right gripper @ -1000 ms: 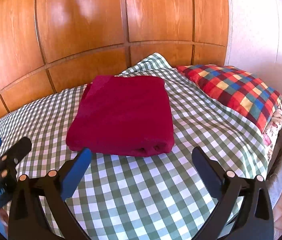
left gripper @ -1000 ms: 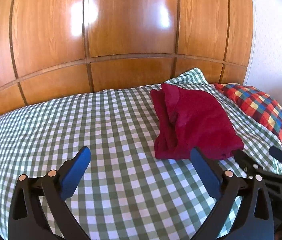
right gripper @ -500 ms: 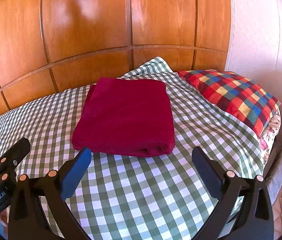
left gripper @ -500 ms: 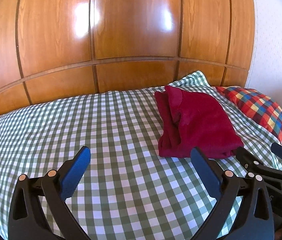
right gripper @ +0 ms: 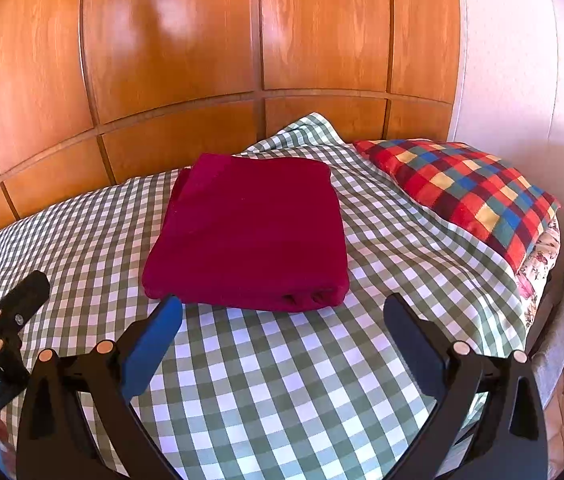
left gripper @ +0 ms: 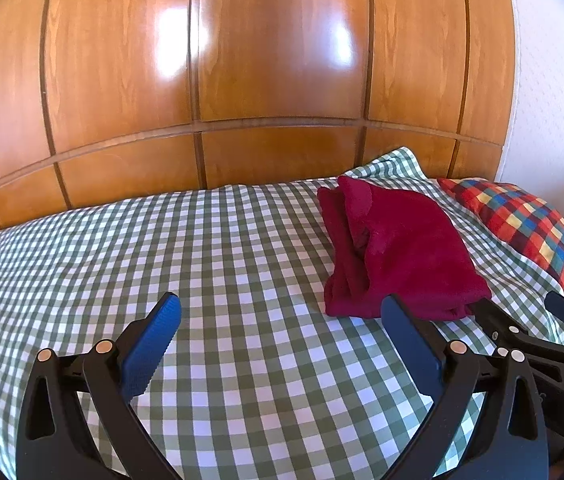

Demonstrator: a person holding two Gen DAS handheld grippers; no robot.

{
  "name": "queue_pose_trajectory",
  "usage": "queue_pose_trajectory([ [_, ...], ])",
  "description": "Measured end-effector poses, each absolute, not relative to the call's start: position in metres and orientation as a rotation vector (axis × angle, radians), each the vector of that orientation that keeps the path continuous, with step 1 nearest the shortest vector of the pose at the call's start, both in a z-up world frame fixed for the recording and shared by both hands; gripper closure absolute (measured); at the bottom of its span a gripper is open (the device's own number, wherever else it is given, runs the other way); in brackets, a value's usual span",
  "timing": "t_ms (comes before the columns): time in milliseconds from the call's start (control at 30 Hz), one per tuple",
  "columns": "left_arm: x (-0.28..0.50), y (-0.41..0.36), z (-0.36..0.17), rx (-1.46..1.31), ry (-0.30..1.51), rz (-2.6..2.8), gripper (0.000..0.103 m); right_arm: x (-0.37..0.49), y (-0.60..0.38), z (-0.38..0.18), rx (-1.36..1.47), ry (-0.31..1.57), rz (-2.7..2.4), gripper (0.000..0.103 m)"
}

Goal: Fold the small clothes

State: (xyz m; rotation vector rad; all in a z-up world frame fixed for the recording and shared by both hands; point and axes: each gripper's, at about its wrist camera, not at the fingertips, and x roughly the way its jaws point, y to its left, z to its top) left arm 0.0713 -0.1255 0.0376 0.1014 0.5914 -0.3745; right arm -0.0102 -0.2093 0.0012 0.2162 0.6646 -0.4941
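Note:
A dark red garment (right gripper: 250, 232) lies folded into a neat rectangle on the green checked bedspread (right gripper: 282, 380). In the left wrist view the garment (left gripper: 397, 252) sits to the right, its layered folded edges facing me. My left gripper (left gripper: 282, 320) is open and empty above the bedspread (left gripper: 162, 260), to the left of the garment. My right gripper (right gripper: 282, 312) is open and empty just in front of the garment's near edge. The right gripper also shows at the right edge of the left wrist view (left gripper: 529, 320).
A wooden panelled headboard (right gripper: 242, 60) runs along the far side of the bed. A multicoloured checked pillow (right gripper: 461, 192) lies to the right of the garment, near a white wall (right gripper: 521, 80). The bed's right edge drops off beyond the pillow.
Both grippers have drawn back and risen slightly from the bed, staying open. The folded garment has not moved.

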Motion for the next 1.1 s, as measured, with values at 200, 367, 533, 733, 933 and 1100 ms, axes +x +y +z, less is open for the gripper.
queue_pose_trajectory([
  [200, 0.070, -0.122, 0.040, 0.096, 0.583, -0.366, 0.004, -0.009, -0.208, 0.002, 0.209, 0.662, -0.486, 0.003],
  [367, 0.067, -0.120, 0.043, 0.095, 0.572, -0.367, 0.004, -0.008, -0.207, 0.002, 0.208, 0.663, -0.485, 0.003],
  [533, 0.065, -0.119, 0.046, 0.094, 0.557, -0.369, 0.004, -0.008, -0.208, 0.002, 0.207, 0.662, -0.482, 0.003],
  [733, 0.063, -0.120, 0.048, 0.097, 0.547, -0.374, 0.004, -0.009, -0.208, 0.002, 0.208, 0.665, -0.482, 0.003],
  [933, 0.063, -0.120, 0.046, 0.099, 0.544, -0.375, 0.004, -0.007, -0.208, -0.001, 0.213, 0.674, -0.481, 0.003],
  [1100, 0.067, -0.120, 0.040, 0.101, 0.572, -0.371, 0.004, -0.007, -0.208, -0.004, 0.223, 0.678, -0.485, 0.003],
])
